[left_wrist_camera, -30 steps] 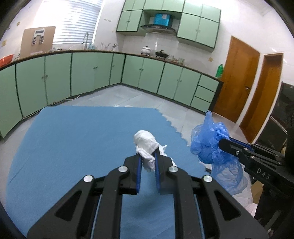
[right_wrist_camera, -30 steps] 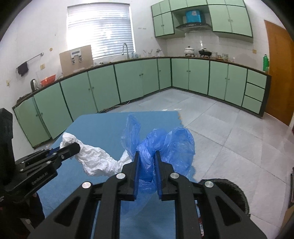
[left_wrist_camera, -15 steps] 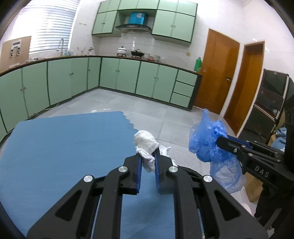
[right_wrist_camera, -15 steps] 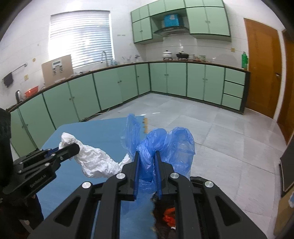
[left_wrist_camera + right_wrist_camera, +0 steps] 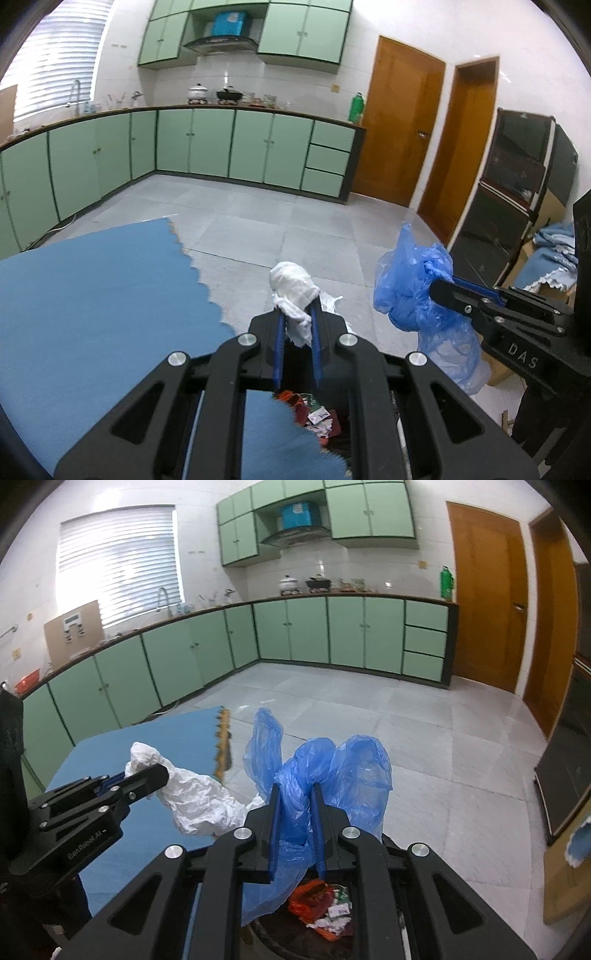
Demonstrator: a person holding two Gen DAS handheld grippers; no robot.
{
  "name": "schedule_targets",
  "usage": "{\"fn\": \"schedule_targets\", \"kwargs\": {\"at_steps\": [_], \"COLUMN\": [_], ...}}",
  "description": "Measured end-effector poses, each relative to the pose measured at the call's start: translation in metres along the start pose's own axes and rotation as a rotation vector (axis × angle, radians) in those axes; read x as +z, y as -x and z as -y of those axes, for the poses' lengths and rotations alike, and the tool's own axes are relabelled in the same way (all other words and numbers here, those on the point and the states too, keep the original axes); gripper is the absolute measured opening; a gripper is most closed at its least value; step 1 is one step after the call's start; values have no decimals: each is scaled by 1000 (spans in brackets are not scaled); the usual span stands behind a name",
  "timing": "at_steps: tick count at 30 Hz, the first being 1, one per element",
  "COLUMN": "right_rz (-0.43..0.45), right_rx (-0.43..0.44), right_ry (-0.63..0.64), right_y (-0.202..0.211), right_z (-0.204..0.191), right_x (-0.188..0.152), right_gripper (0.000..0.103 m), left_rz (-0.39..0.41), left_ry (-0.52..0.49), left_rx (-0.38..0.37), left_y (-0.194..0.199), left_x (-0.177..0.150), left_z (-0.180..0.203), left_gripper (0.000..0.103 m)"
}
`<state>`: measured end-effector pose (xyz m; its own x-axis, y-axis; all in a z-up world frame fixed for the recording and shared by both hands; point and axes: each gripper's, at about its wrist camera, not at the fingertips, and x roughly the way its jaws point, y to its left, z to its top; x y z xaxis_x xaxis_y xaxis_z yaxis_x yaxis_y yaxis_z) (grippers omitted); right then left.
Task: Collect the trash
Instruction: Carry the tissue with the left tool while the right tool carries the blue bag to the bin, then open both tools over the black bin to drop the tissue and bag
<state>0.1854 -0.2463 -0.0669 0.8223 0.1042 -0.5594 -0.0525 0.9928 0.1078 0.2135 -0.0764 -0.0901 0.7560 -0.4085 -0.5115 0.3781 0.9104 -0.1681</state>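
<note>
My left gripper (image 5: 297,314) is shut on a crumpled white paper wad (image 5: 293,286), held in the air past the edge of the blue table (image 5: 92,295). My right gripper (image 5: 295,794) is shut on a crumpled blue plastic bag (image 5: 347,771) that hangs down over a dark trash bin (image 5: 391,849). The bin holds red and white wrappers (image 5: 325,904); it also shows below my left gripper in the left wrist view (image 5: 317,413). The blue bag (image 5: 410,288) hangs to the right of the white wad. The white wad (image 5: 192,797) and the left gripper (image 5: 147,775) show at the left of the right wrist view.
Green kitchen cabinets (image 5: 221,147) run along the far walls, with brown doors (image 5: 399,129) at the right. A dark shelf unit (image 5: 517,206) and a cardboard box with blue cloth (image 5: 546,258) stand at the right. Grey tile floor (image 5: 295,229) lies beyond the table.
Both grippers have swung right, off the blue table and over the trash bin, which has come into view below them. Each still holds its trash.
</note>
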Motion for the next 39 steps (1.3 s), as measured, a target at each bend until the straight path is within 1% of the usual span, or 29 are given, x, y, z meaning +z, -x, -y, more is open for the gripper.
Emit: {"fn": "schedule_targets", "kwargs": {"at_steps": [4, 9, 23, 28, 30, 32, 34, 36, 39], "right_rz": [-27, -64, -156, -205, -217, -220, -223, -221, -208], "right_rx": [-28, -45, -29, -33, -36, -39, -37, -41, -49], "right_ry": [-28, -54, -91, -98, -94, -97, -104, -107, -108], "right_y": [-12, -31, -84, -108, -113, -116, -119, -119, -117], "right_z": [21, 41, 71, 74, 74, 74, 75, 77, 77], "right_x": [-8, -18, -32, -38, -41, -42, -42, -41, -39], "right_gripper": [15, 15, 15, 16, 19, 24, 25, 31, 46], "left_rz": [-31, -78, -188, -212, -224, -235, -235, -236, -228], "left_ry": [-21, -44, -57, -59, -55, -44, -35, -35, -30], "left_rx": [-17, -17, 16, 31, 32, 30, 33, 35, 35], "left_y": [-24, -54, -116, -129, -134, -137, -138, -138, -135], "left_x": [0, -6, -14, -17, -18, -18, -17, -16, -13], "left_z": [12, 25, 29, 31, 32, 31, 28, 27, 25], "left_gripper": [11, 11, 12, 12, 13, 20, 22, 24, 29]}}
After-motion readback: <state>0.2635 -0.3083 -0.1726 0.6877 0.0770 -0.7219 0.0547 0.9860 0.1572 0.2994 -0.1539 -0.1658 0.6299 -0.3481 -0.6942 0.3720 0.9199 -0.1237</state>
